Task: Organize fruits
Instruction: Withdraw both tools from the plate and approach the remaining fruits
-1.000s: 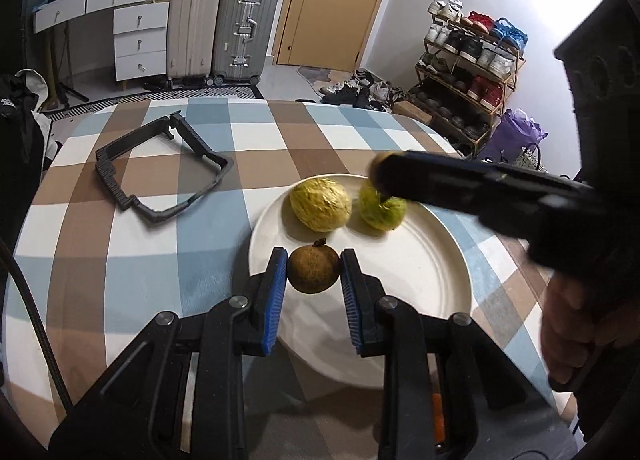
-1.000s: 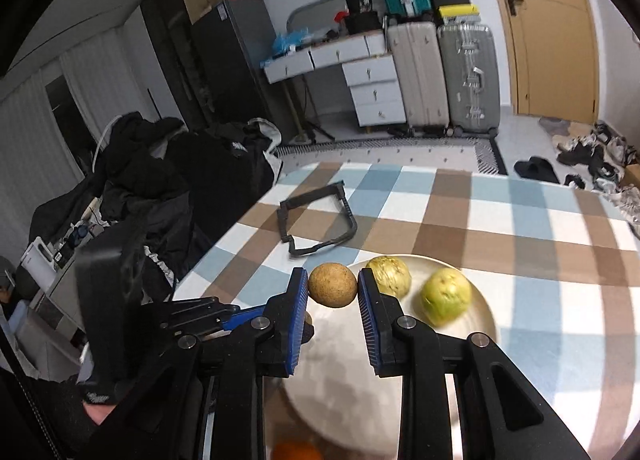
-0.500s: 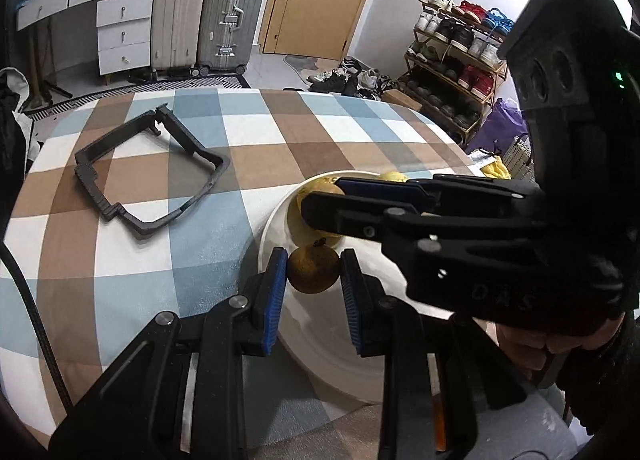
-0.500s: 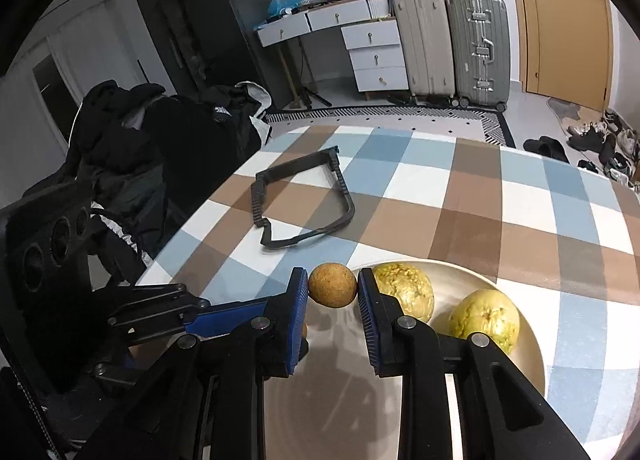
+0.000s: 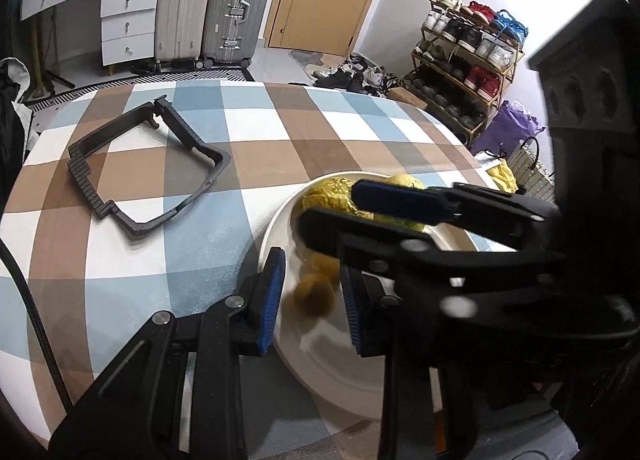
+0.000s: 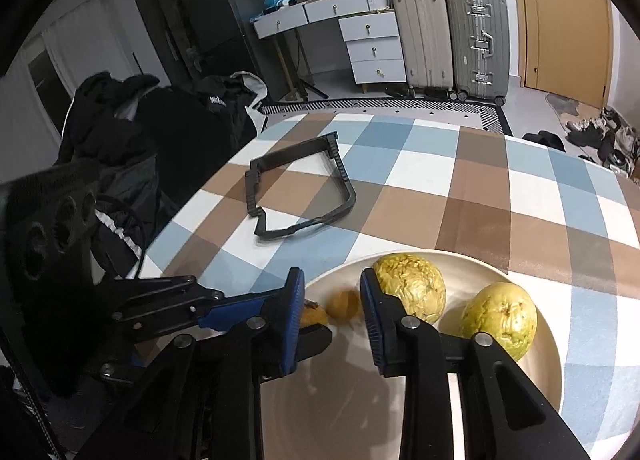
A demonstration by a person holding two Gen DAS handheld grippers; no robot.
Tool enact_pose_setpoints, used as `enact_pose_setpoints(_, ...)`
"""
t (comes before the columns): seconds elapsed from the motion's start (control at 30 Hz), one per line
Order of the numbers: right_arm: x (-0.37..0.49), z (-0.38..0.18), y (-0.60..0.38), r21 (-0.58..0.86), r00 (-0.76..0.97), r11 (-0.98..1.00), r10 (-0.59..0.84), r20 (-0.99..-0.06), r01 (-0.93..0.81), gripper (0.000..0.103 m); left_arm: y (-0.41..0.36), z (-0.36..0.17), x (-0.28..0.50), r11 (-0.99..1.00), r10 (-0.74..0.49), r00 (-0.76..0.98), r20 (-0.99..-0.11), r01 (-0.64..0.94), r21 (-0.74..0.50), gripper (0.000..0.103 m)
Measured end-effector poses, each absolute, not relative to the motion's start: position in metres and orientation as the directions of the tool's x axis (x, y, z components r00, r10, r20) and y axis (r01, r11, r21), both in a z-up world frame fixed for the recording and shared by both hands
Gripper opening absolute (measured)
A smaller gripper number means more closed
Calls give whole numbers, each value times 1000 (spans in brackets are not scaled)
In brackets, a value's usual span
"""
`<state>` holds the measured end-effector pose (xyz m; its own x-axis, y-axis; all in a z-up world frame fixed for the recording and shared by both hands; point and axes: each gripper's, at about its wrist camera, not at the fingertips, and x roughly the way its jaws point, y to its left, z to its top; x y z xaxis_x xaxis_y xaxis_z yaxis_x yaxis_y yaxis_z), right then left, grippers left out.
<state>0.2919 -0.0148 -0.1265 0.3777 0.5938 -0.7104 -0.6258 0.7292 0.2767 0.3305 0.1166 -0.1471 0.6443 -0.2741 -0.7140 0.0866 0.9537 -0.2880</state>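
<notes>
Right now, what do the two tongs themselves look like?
The left tongs and right tongs look alike: black plastic frames with silver screws and two fingers lined with ribbed blue pads. Each has a boxy black body with three round recesses. A black cable runs past the left one.

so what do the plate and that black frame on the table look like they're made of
Plate: probably glazed ceramic, cream and smooth, with soft reflections on its surface.
Black frame: looks like moulded matte plastic or rubber, with ribbed edges and no shine.
</notes>
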Motion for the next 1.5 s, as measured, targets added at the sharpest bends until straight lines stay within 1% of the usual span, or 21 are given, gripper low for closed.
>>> enact_pose_setpoints(0.03, 291, -125, -17, 280, 384, 729, 599, -702, -625, 46, 116, -146, 330, 955, -272, 645, -714, 87, -285, 25)
enact_pose_setpoints(0.27, 269, -108, -45, 255, 438, 735, 605, -665, -628, 52, 112, -136, 320, 960, -253, 640, -726, 75, -269, 27)
enact_pose_setpoints(0.3, 262, -103, -53, 247, 452, 737, 605, -656, -629, 56, 111, -134, 317, 962, -248, 643, -725, 74, -264, 29)
enact_pose_setpoints(0.33, 258, -101, -59, 239, 463, 740, 603, -650, -628, 64, 109, -130, 314, 964, -240, 647, -724, 74, -254, 31)
enact_pose_setpoints(0.4, 244, -92, -74, 221, 497, 752, 595, -631, -621, 70, 107, -125, 307, 967, -231, 655, -719, 71, -246, 39)
enact_pose_setpoints(0.5, 224, -81, -93, 206, 533, 764, 591, -605, -612, 72, 105, -115, 294, 968, -221, 672, -707, 65, -241, 45)
enact_pose_setpoints(0.57, 207, -72, -107, 205, 561, 770, 594, -577, -605, 77, 104, -109, 283, 971, -210, 680, -702, 59, -234, 48)
enact_pose_setpoints(0.6, 199, -68, -113, 211, 569, 772, 597, -565, -600, 82, 103, -106, 277, 972, -203, 684, -700, 54, -229, 51)
enact_pose_setpoints(0.67, 183, -60, -124, 219, 588, 773, 604, -538, -595, 84, 100, -98, 264, 975, -186, 691, -698, 45, -216, 55)
enact_pose_setpoints(0.73, 166, -54, -133, 213, 612, 782, 599, -517, -586, 87, 97, -91, 253, 979, -163, 705, -690, 32, -199, 62)
enact_pose_setpoints(0.8, 153, -49, -138, 201, 632, 792, 589, -504, -577, 89, 92, -80, 237, 989, -89, 736, -672, -17, -150, 76)
enact_pose_setpoints(0.87, 137, -44, -144, 190, 650, 800, 580, -492, -570, 92, 88, -68, 223, 991, -50, 762, -646, -43, -126, 80)
enact_pose_setpoints(0.9, 131, -42, -146, 181, 657, 802, 576, -487, -569, 95, 87, -63, 218, 991, -41, 770, -637, -49, -123, 81)
enact_pose_setpoints(0.97, 119, -37, -151, 163, 677, 811, 565, -473, -562, 96, 81, -52, 205, 991, -36, 782, -622, -52, -122, 82)
enact_pose_setpoints(1.03, 107, -31, -155, 158, 692, 818, 557, -459, -554, 101, 75, -43, 192, 992, -27, 791, -612, -53, -112, 85)
enact_pose_setpoints(1.07, 104, -29, -157, 158, 695, 818, 557, -455, -552, 101, 72, -39, 187, 993, -22, 794, -607, -55, -107, 90)
enact_pose_setpoints(1.1, 97, -26, -159, 157, 700, 820, 556, -449, -551, 102, 70, -36, 182, 993, -18, 798, -602, -57, -105, 98)
enact_pose_setpoints(1.13, 95, -24, -160, 156, 702, 821, 555, -446, -550, 103, 67, -32, 172, 993, -9, 805, -593, -63, -101, 103)
enact_pose_setpoints(1.23, 79, -20, -163, 146, 711, 826, 547, -441, -545, 103, 59, -24, 151, 994, 9, 821, -571, -67, -82, 103)
enact_pose_setpoints(1.33, 65, -21, -165, 143, 715, 829, 543, -441, -541, 103, 54, -22, 134, 995, 15, 819, -573, -71, -74, 103)
enact_pose_setpoints(1.5, 47, -32, -166, 170, 706, 834, 538, -460, -525, 103, 55, -30, 101, 990, 11, 816, -577, -88, -106, 103)
